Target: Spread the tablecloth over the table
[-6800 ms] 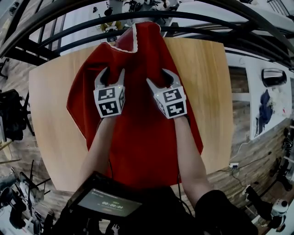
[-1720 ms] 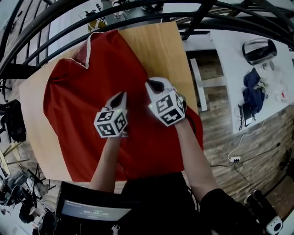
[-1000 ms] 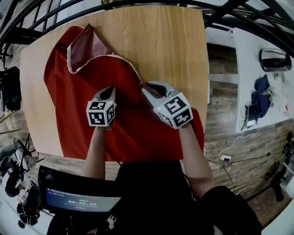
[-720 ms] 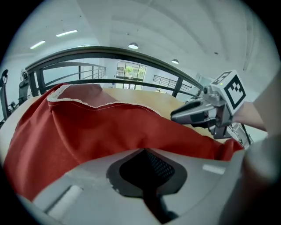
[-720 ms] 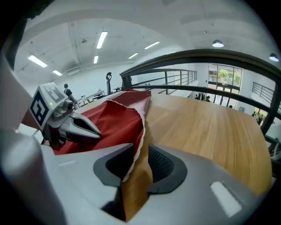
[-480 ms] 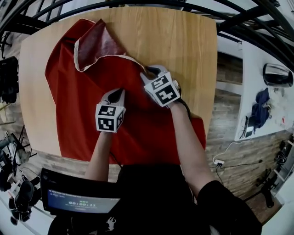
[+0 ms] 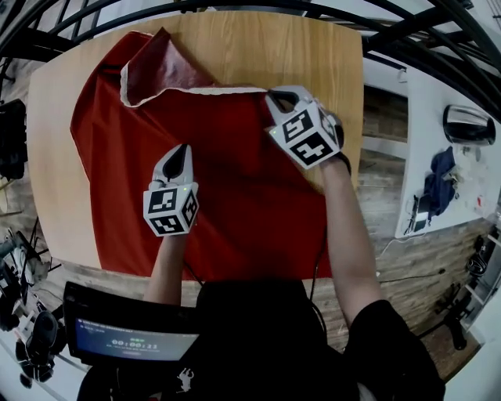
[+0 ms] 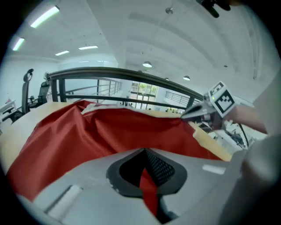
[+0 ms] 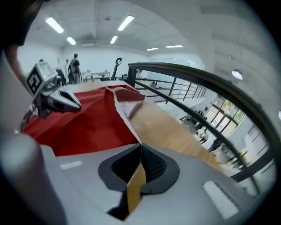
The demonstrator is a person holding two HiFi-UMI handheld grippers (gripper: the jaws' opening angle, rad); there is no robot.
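Centrally, the red tablecloth (image 7: 235,180) covers most of the wooden table (image 7: 305,55) and reaches its near edge by the person. Bare wood shows along the far side and down the right. The cloth's far-left corner (image 7: 156,70) is turned over, exposing a paler underside bordered by a white hem (image 7: 227,90). From that fold the hem runs in a nearly straight line to the right.

Left claw (image 7: 180,150) — jaws together, clamped on a pinch of the cloth left of its middle. In the left gripper view a strip of red fabric sits between the dark pads, and the cloth slopes up toward the tips as a shallow ridge.

Right claw (image 7: 274,95) — positioned at the far hem, well to the right of the turned corner. Its jaws have just been closing and now stand together. In the right gripper view the white hem leads straight into the tips and is nipped there (behind the tips, only wood colour shows in the slit between the pads). The two claws are well apart, the right one farther across the table than the left.

Beyond the table's far edge a black railing (image 7: 235,9) curves across the top of the head view. A white bench (image 7: 462,78) stands to the right, and a small screen (image 7: 133,341) sits at lower left, close to the person's body.
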